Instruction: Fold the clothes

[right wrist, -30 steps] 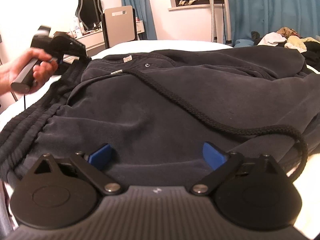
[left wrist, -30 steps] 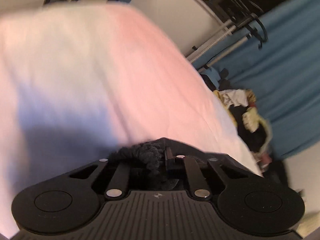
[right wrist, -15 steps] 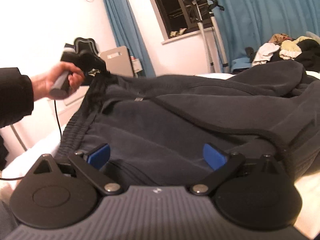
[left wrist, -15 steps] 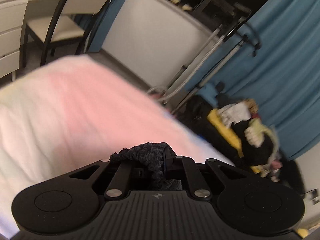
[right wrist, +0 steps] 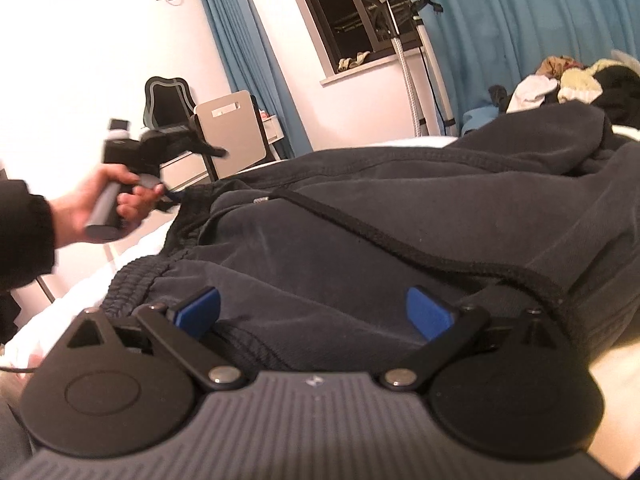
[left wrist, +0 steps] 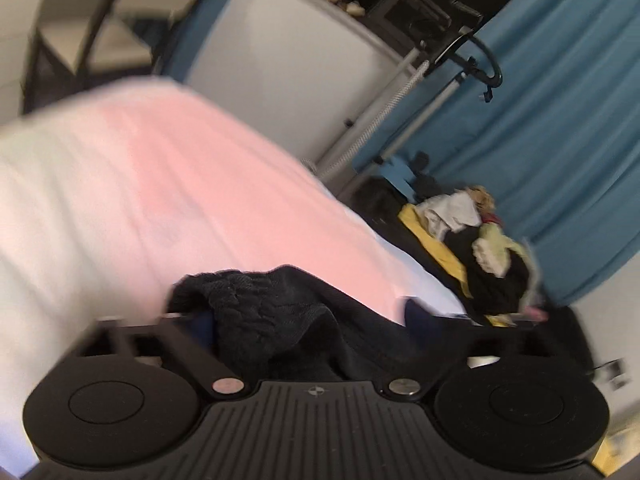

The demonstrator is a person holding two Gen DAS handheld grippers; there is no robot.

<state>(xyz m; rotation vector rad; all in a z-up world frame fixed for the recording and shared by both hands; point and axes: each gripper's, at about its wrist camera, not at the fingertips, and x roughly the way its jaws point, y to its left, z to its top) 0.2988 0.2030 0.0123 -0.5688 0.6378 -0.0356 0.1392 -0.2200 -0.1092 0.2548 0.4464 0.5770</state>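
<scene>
Apparently mid-fold: the dark navy drawstring sweatpants lie spread across the white-sheeted bed, ribbed waistband toward the near left. The left gripper is opening, with a bunch of waistband cloth loose between its spread jaws. The right gripper stands wide over the near fabric, pinching nothing. Next move likely calls for fresh pinches on one edge. No legible writing or brand anywhere.

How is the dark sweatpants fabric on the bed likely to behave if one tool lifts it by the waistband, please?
The dark sweatpants will probably flop and hang rather than hold shape, judging by their soft creases on the bed. The thick-looking cloth suggests some weight, so the rest may drag. The loose drawstring will likely dangle.
</scene>
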